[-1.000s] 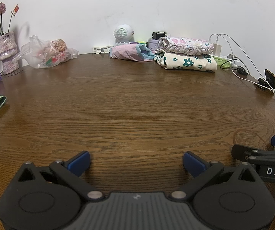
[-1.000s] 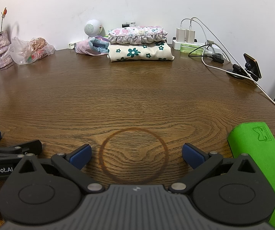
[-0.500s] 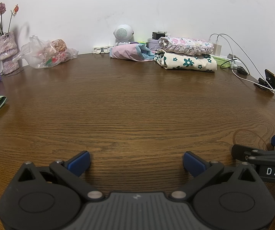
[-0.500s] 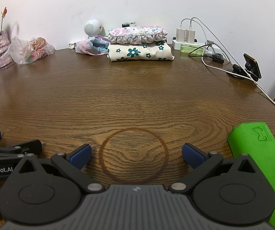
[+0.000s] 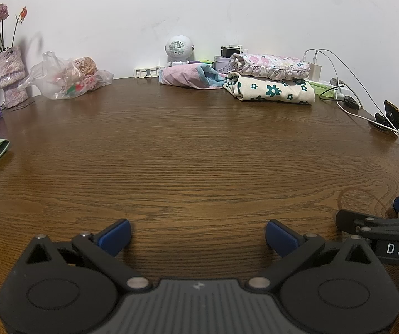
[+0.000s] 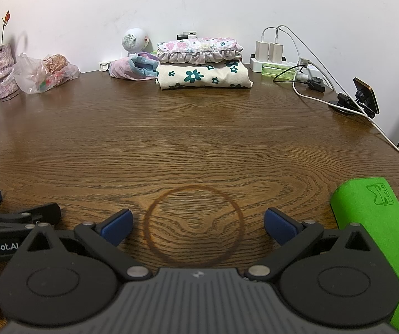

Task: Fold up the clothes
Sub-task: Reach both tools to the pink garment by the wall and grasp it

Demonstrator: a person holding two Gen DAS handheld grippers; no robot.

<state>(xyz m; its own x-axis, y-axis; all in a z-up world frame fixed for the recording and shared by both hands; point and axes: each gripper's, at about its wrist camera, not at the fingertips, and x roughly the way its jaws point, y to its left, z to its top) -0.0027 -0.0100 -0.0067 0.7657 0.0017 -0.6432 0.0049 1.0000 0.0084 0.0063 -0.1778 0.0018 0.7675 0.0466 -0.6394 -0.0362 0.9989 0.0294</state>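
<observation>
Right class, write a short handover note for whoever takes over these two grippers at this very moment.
Left gripper: jaws open, empty, low over the wooden table. Right gripper: the same, beside it.
Clothes: the pink floral garment lies folded on the folded cream garment with teal flowers at the far edge; a pink and blue garment lies bunched to their left.
Done: two appear folded.
Left: probably the bunched one.
</observation>
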